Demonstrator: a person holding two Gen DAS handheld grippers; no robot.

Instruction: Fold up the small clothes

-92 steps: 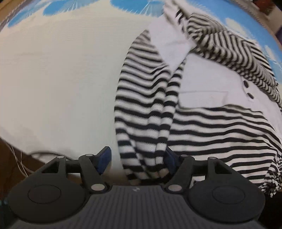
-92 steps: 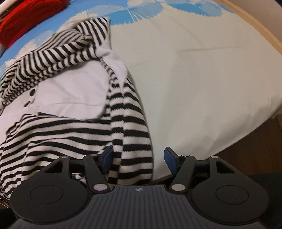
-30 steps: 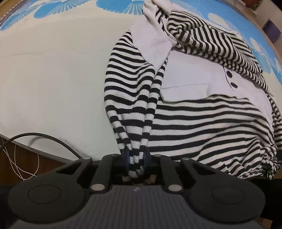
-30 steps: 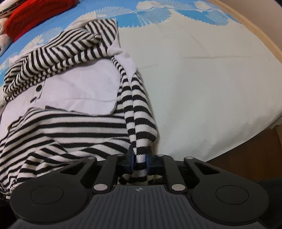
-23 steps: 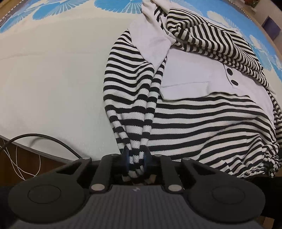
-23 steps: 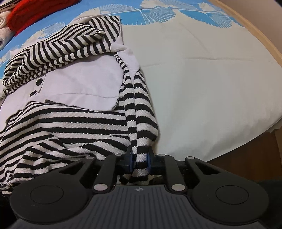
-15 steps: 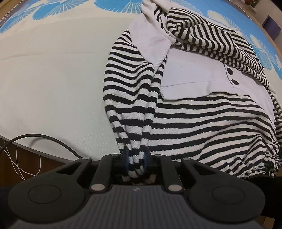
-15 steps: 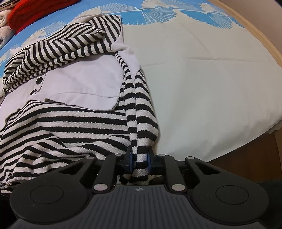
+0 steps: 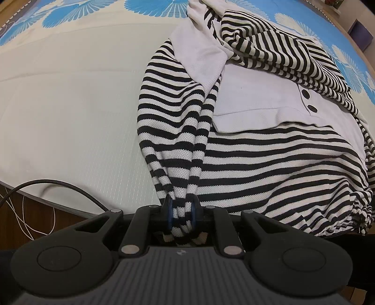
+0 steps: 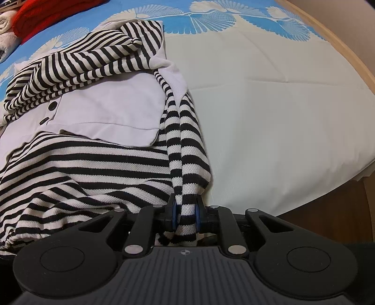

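Observation:
A black-and-white striped top (image 9: pixel 269 150) with a pale lilac front panel and dark buttons lies on the bed, sleeves folded across its upper part. My left gripper (image 9: pixel 181 212) is shut on a bunched striped corner of its hem at the near left. The same striped top (image 10: pixel 93 159) fills the left of the right wrist view. My right gripper (image 10: pixel 185 212) is shut on the bunched hem corner at the near right. The cloth rises taut from both grips toward the shoulders.
The bed sheet (image 9: pixel 70 105) is pale with blue fan prints at the far side. A black cable (image 9: pixel 58 184) and white wires hang over the bed's near wooden edge. A red cloth (image 10: pixel 46 11) and a white towel lie far left. The wooden bed frame (image 10: pixel 346 47) runs on the right.
Three seconds ago both grippers were open around the hem corners; since then both have closed on the striped cloth. In the last second the view has barely shifted.

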